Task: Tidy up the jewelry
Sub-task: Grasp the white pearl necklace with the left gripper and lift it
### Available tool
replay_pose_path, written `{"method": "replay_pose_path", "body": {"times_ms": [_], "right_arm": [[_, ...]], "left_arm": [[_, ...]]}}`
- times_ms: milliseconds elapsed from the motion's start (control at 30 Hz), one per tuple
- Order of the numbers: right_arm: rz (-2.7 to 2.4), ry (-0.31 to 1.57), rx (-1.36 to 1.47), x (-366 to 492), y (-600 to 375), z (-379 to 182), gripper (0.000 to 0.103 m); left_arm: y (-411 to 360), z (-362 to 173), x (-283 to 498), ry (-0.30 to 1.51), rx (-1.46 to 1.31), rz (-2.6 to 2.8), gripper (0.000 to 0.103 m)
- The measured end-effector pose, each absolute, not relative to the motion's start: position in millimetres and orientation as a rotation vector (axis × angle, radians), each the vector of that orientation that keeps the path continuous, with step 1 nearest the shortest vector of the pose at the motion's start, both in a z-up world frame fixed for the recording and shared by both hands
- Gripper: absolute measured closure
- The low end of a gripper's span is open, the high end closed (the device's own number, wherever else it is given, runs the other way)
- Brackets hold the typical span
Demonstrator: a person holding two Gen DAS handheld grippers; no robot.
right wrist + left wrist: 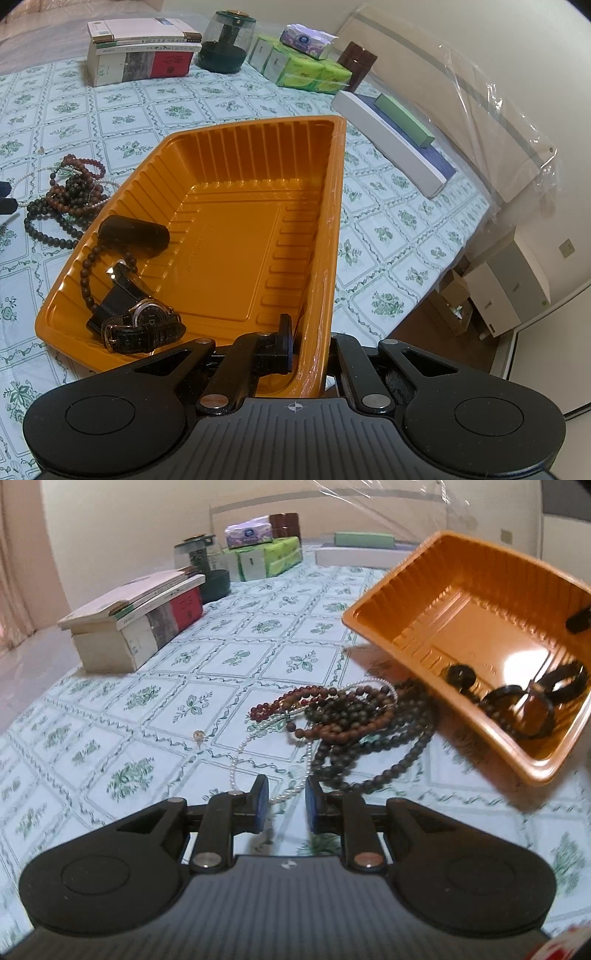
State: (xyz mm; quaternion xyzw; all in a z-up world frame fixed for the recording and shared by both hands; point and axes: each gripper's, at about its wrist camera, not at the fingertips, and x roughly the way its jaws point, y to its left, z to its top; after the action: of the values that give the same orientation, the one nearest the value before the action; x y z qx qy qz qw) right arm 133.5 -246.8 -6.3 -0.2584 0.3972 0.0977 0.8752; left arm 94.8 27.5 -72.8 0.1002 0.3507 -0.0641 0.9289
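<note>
A tangle of bead strings (354,720) in dark brown, reddish brown and red lies on the flowered tablecloth, with a thin pearl strand (240,753) trailing from it. My left gripper (287,801) hovers just short of the pile, its blue pads apart; the pearl strand runs on the cloth below the gap, untouched. My right gripper (312,343) is shut on the near wall of the orange plastic tray (240,221), which is tilted beside the pile (70,195). Inside the tray lie two wristwatches (144,325), a dark bead bracelet (86,273) and a black cylinder (133,230).
At the back of the table stand a stack of books (140,620), a dark glass jar (199,561) and green tissue packs (266,557). A long white box with a green box on it (391,140) lies to the right. The table edge drops to the floor (436,332) at right.
</note>
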Motion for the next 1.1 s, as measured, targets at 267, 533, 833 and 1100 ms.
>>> {"method": "replay_pose_path", "body": {"times_ms": [267,533,833,1100], "right_arm": [[0.205,0.839,-0.533,134,-248,-9,0.099],[0.205,0.839,-0.533,134,-249,-8,0.099],[0.205,0.837,-0.532,134,-249,-9,0.099],[0.203,0.835,-0.533,134,-249,-8,0.099]], "left_arm": [[27,-80,111,0.75,0.328,-0.265,0.084],[34,-75,116,0.78,0.317,-0.248,0.102],[75,-23,103,0.646,0.283,-0.092,0.102],[90,36,105,0.509,0.253,-0.046,0.102]]}}
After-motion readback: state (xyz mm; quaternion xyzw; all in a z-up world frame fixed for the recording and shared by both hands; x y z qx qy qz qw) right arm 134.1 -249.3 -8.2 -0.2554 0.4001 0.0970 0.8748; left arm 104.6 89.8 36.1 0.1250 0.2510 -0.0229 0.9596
